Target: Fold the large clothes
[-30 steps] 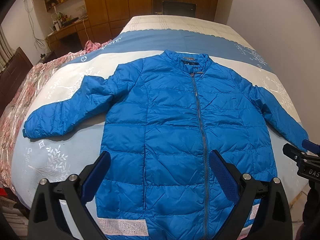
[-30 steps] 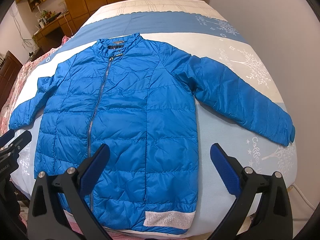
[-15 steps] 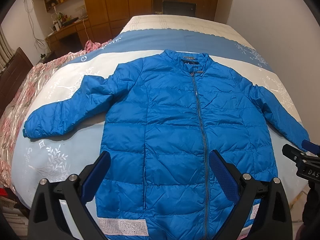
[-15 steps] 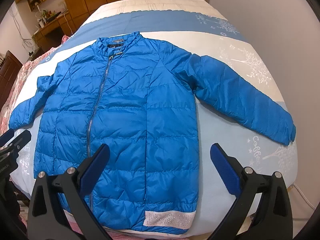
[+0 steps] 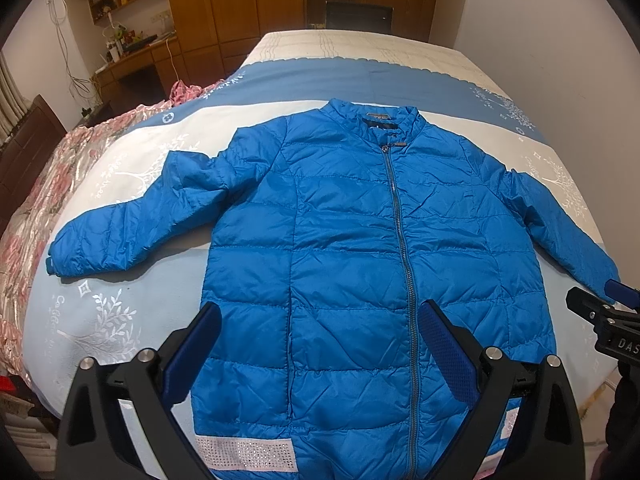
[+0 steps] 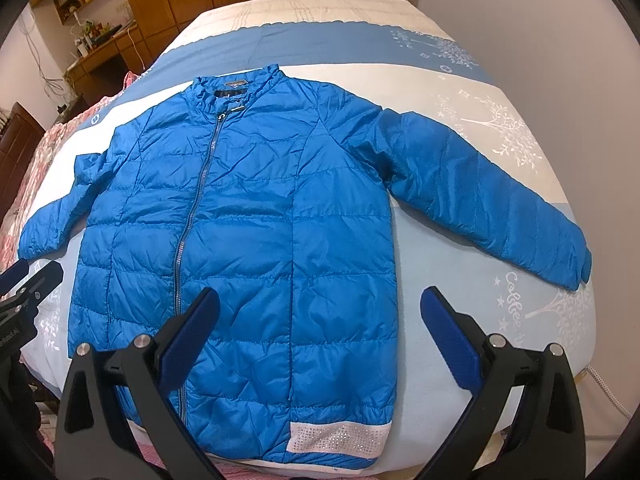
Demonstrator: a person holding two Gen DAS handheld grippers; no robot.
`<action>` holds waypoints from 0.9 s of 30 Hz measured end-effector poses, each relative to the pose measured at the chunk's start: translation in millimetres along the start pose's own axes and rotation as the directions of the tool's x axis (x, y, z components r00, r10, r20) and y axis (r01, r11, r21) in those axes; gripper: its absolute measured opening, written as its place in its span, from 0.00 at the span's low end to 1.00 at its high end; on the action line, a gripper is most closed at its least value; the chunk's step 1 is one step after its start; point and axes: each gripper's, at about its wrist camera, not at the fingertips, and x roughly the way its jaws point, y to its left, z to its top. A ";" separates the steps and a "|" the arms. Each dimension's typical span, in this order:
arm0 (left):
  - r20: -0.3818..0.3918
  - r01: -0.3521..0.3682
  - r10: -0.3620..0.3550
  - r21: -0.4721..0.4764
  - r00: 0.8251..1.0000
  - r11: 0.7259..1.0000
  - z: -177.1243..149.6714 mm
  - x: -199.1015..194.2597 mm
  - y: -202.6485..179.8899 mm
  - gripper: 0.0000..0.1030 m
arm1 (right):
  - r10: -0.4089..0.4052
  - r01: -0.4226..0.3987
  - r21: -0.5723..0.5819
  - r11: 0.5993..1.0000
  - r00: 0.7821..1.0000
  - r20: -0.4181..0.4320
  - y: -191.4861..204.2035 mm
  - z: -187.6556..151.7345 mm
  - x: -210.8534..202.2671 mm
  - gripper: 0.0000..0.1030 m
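A blue quilted puffer jacket (image 5: 352, 248) lies flat and zipped on the bed, front up, collar away from me, both sleeves spread outward. It also shows in the right wrist view (image 6: 248, 240). My left gripper (image 5: 320, 320) is open and empty, above the jacket's lower left front. My right gripper (image 6: 320, 304) is open and empty, above the jacket's lower right edge. The right sleeve (image 6: 480, 196) reaches toward the bed's right side. The left sleeve (image 5: 132, 220) reaches left.
The bed (image 5: 360, 76) has a blue and white cover with tree prints. A pink floral quilt (image 5: 44, 184) lies along its left side. A white wall (image 6: 540, 20) is close on the right. Wooden wardrobes (image 5: 240, 0) and a desk (image 5: 132, 60) stand behind.
Both grippers have drifted very slightly; the jacket has not moved and the jaws stay open.
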 end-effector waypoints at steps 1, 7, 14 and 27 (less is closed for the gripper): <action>0.000 0.001 -0.001 0.000 1.000 1.000 0.1 0.0 -0.1 0.95 | 0.001 -0.001 0.000 1.000 1.000 0.000 0.1 0.2 0.4 0.96; 0.000 0.000 0.000 0.000 1.000 1.000 0.1 0.0 -0.3 0.95 | -0.001 0.001 0.000 1.000 1.000 0.000 0.3 0.2 0.4 0.96; 0.000 0.000 0.000 0.001 1.000 1.000 0.0 0.0 -0.4 0.95 | 0.000 0.000 0.002 1.000 1.000 -0.002 -0.3 0.3 0.3 0.96; -0.006 -0.007 0.007 0.009 1.000 1.000 0.8 3.1 -7.9 0.96 | 0.013 -0.013 0.011 1.000 1.000 0.016 -11.7 2.1 3.3 0.96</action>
